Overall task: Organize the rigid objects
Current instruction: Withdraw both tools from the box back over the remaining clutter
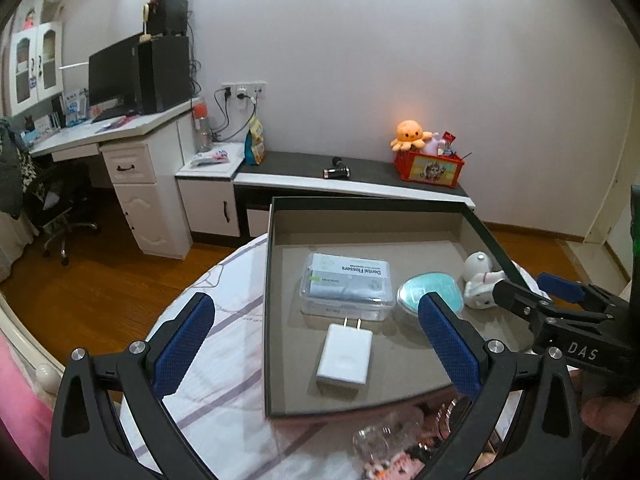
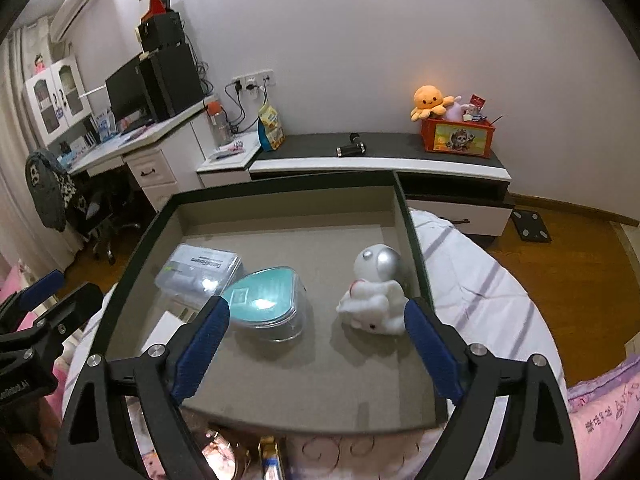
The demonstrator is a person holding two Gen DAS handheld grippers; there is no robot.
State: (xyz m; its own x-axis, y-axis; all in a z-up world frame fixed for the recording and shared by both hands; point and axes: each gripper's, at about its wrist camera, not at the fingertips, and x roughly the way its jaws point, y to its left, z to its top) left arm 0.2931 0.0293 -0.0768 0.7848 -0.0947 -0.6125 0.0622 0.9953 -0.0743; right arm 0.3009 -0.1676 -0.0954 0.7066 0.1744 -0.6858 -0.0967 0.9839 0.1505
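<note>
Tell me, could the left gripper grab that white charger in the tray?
Probably yes: the left gripper is open, the charger lies flat between its fingers, and nothing covers it.

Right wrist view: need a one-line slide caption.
Open right gripper above a tray holding a floss box, teal case and astronaut toy.
</note>
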